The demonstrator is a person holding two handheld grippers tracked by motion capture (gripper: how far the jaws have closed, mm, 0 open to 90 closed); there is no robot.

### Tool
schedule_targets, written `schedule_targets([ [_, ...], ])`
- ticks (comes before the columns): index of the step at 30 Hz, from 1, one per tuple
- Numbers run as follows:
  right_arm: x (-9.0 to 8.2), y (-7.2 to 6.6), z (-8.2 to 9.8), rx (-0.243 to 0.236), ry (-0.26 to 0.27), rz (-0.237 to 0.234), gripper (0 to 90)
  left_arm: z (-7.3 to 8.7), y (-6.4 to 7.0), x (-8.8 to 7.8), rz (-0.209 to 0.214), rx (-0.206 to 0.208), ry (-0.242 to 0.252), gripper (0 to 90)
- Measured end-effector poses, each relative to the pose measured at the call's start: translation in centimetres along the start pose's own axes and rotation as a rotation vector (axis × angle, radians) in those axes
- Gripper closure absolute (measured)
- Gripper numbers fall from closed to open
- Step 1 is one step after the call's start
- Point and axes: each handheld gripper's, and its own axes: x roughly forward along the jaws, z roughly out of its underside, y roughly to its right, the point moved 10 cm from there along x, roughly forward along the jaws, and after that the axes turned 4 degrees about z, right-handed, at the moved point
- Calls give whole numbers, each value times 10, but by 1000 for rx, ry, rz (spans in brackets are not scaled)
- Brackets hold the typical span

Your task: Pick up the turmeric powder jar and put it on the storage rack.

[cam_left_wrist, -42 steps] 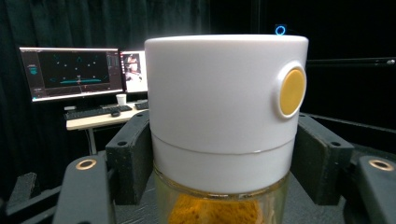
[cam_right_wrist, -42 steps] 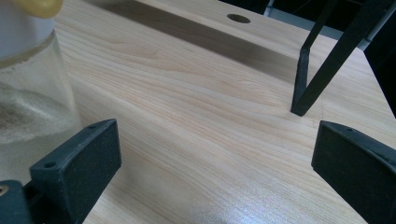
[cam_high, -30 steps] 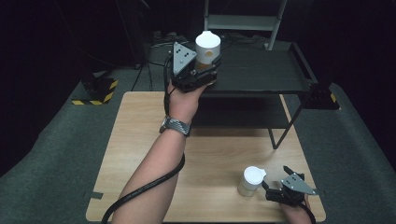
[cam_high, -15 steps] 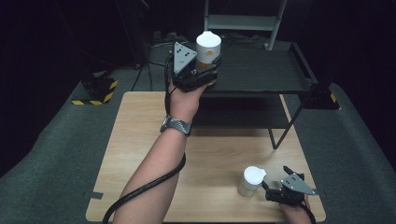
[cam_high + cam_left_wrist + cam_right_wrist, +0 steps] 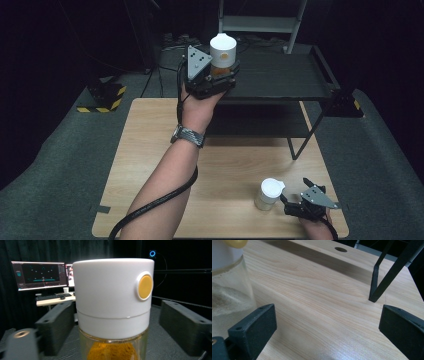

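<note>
A glass jar point(image 5: 222, 50) of orange powder, with a white lid and an orange button, stands on the top of the black shelf point(image 5: 280, 75). My left gripper point(image 5: 220, 76) is around it. Its jaws have just been opening, and both fingers point(image 5: 56, 325) stand clear of the jar point(image 5: 112, 297) with a gap on each side. A second white-lidded jar point(image 5: 268, 194) of pale powder stands on the wooden table point(image 5: 160, 150) near the front right. My right gripper point(image 5: 294, 190) rests open just right of it. That jar point(image 5: 227, 290) sits beside the left jaw, and bare wood lies between the jaws.
The black shelf has a lower level and thin legs point(image 5: 384, 277) that stand on the table close ahead of my right gripper point(image 5: 328, 315). A cable trails along the left forearm. Monitors and a desk point(image 5: 42, 277) lie far behind the shelf.
</note>
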Motion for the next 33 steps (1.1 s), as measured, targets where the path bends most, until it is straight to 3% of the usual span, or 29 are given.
schedule_targets([
  [3, 0, 0, 0, -1, 0, 1, 5, 0, 1, -6, -8, -10, -2, 4],
  [25, 0, -2, 0, -18, -4, 6, 6, 9, 8, -64, 3, 12, 14, 4],
  [33, 0, -2, 0, -19, -4, 6, 6, 26, 6, -83, 9, -2, 1, 4],
])
